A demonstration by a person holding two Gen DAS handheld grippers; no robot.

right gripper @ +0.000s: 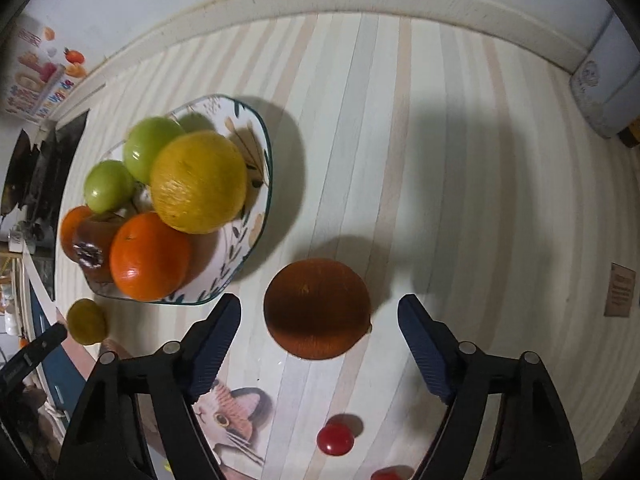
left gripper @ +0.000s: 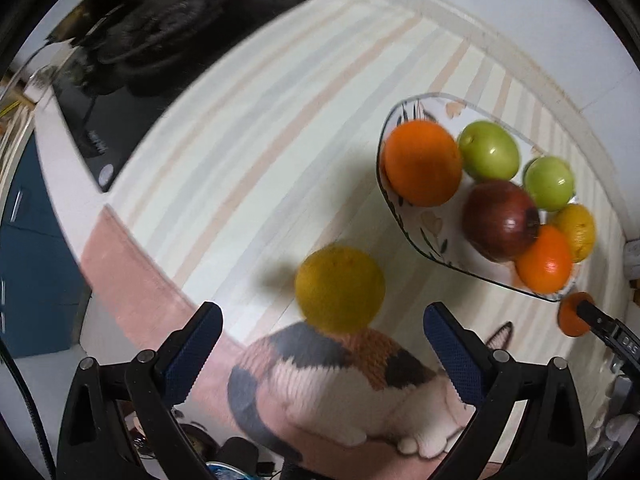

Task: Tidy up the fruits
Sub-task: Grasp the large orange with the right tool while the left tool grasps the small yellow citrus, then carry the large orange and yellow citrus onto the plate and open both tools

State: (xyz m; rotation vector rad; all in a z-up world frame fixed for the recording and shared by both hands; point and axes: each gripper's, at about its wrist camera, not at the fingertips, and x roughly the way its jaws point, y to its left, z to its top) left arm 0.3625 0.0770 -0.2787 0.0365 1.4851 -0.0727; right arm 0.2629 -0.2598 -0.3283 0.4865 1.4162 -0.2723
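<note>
A patterned plate (left gripper: 400, 208) (right gripper: 256, 216) holds several fruits: oranges, two green apples, a dark red pomegranate (left gripper: 500, 220) and a yellow citrus. A loose yellow fruit (left gripper: 340, 289) lies on the striped mat just ahead of my open left gripper (left gripper: 322, 338); it also shows in the right wrist view (right gripper: 86, 321). A loose orange (right gripper: 317, 308) lies on the mat between the jaws of my open right gripper (right gripper: 320, 334), not clamped; it also shows at the right edge of the left wrist view (left gripper: 570, 316).
The striped mat (right gripper: 400, 160) has a cat picture (left gripper: 340, 388) at its near edge. A black cooktop (left gripper: 160, 72) lies far left. A small red fruit (right gripper: 335, 440) and another (right gripper: 390, 473) lie near the right gripper. A white appliance (right gripper: 608, 80) stands far right.
</note>
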